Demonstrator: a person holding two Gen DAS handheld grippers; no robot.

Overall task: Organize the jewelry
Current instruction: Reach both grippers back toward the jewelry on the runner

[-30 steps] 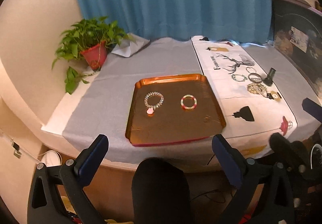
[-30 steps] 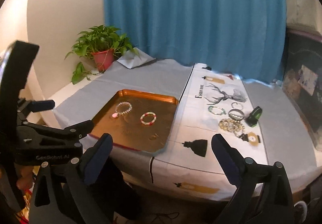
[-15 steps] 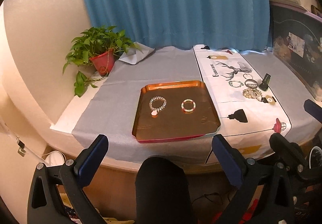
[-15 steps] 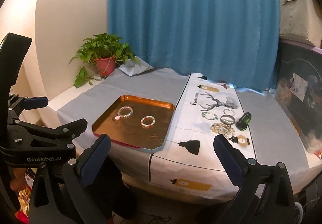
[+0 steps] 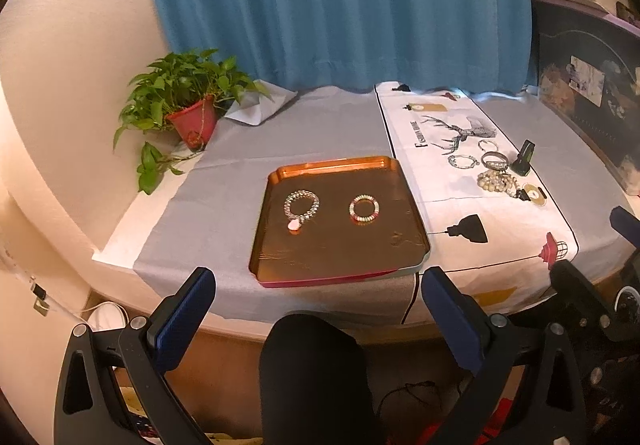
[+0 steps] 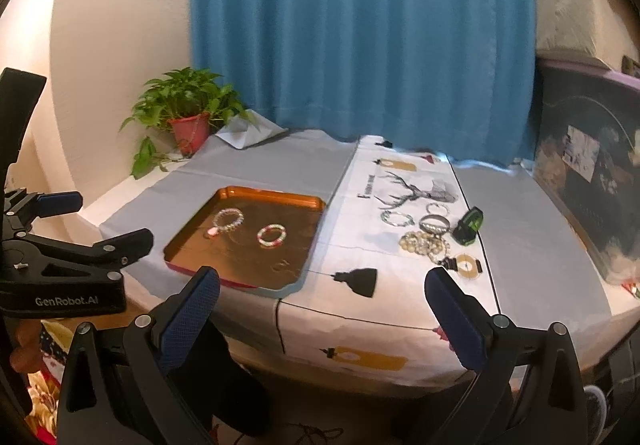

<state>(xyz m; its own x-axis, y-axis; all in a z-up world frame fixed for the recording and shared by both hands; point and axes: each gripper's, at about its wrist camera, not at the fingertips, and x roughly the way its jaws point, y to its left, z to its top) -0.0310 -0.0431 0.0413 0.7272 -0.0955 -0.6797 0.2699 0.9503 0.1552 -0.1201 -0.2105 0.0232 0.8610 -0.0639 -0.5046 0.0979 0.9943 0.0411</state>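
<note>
Left gripper (image 5: pixel 318 313): fingers spread wide, empty, held off table's near edge, facing copper tray (image 5: pixel 340 257).

Tray near table's front edge: pearl bracelet with pink charm (image 5: pixel 302 207) left, red-white bead bracelet (image 5: pixel 364 209) right.

Loose jewelry pile (image 6: pixel 424 241) on deer-print runner (image 6: pixel 400 285), toward table's right edge.

Right gripper (image 6: pixel 322 311): fingers spread, empty, pile ahead and slightly right; judged nearer arm for next pick.

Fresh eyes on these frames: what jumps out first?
The copper tray near the table's front edge, holding a pearl bracelet with a pink charm left of a red-and-white beaded bracelet. To its right, a cluster of loose jewelry lies on the white deer-print cloth. A blue curtain fills the background, with a potted plant at back left.
</note>
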